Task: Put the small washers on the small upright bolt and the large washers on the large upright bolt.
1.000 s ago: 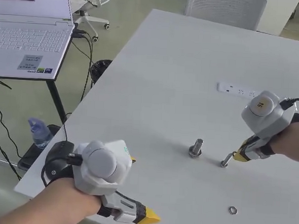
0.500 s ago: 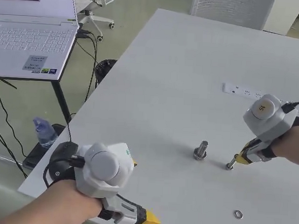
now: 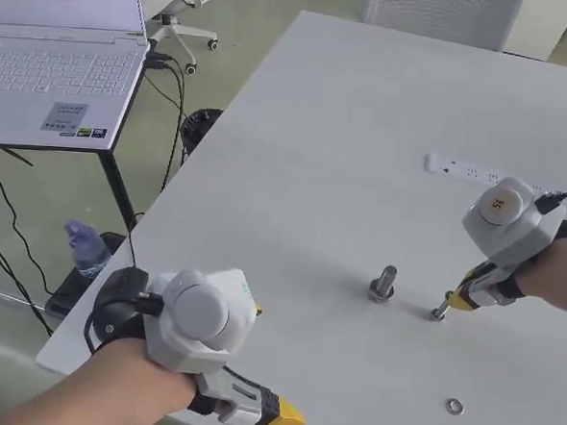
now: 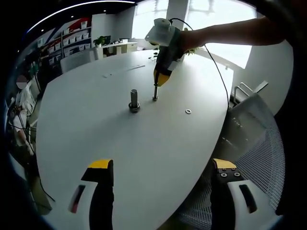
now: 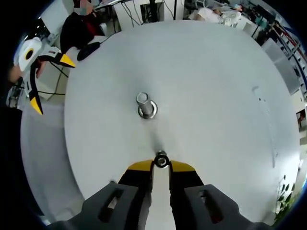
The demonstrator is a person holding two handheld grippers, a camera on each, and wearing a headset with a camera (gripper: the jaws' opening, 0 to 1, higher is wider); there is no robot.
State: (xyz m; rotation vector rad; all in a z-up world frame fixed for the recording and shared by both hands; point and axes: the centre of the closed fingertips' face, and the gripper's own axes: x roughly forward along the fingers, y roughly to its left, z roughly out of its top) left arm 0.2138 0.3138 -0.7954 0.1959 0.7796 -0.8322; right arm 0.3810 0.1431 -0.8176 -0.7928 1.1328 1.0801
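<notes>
The small upright threaded steel bolt stood right of centre on the matt white counter, its top between the yellow tips of the right hand-held gripper. Those jaws were clenched to a narrow slit, probably to guide a washer over the thread; whether one was pinched there I could not tell. Just left stood the thicker large upright steel bolt, with a wider ring-like collar at its foot. A small flat steel washer lay loose at lower right. At lower left the left hand-held gripper hung released, jaws wide, likely waiting.
</notes>
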